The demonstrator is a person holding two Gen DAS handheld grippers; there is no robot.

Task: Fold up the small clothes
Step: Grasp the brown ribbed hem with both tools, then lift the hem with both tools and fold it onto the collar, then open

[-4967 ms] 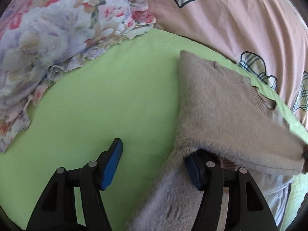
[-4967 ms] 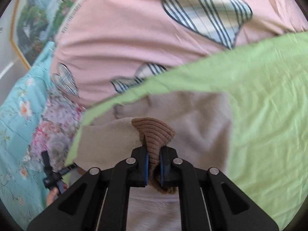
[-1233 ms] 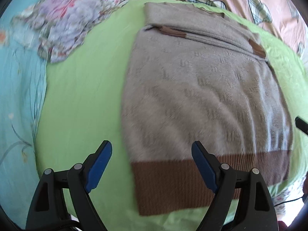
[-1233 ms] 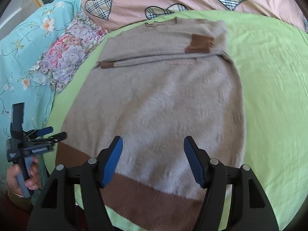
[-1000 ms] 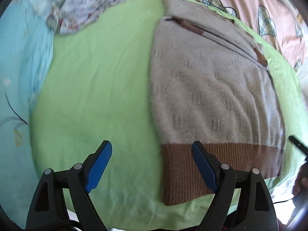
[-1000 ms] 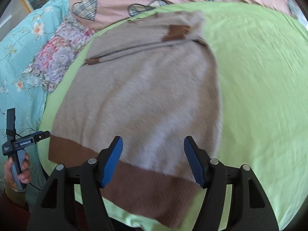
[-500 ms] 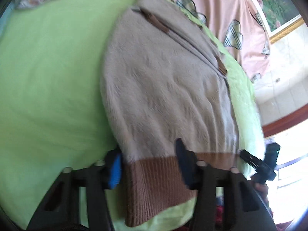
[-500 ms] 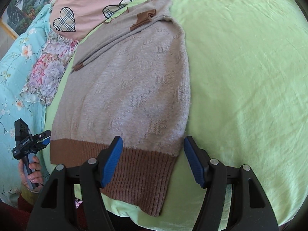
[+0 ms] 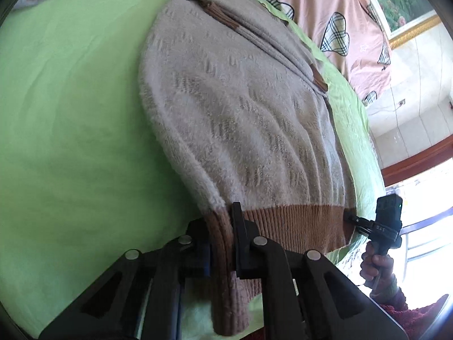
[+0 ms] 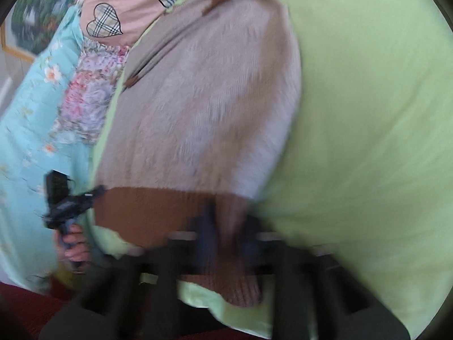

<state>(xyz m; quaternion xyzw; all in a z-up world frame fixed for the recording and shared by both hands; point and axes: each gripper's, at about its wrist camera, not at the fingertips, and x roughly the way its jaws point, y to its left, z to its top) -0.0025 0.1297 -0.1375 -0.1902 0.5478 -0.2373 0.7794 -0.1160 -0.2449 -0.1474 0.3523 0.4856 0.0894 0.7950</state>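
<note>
A: Where's the fuzzy beige knitted sweater with the brown ribbed hem [image 9: 240, 119]?

B: Flat on the lime-green sheet [image 9: 70, 113], collar toward 12 o'clock. The left gripper [image 9: 220, 243] is clamped on the hem's 6 o'clock corner.

A: And the right gripper [image 10: 226, 226]?

B: Blurred; apparently closing on the opposite corner, but I can't tell. If only one corner is held, I'd expect a skewed fold.

A bed [image 9: 70, 119] under a green sheet, pink heart-print bedding [image 9: 325, 2] and a gold-framed picture [image 9: 407, 5] behind it, pale wall [image 9: 410, 90] and bright window [image 9: 436, 198] at right.
</note>
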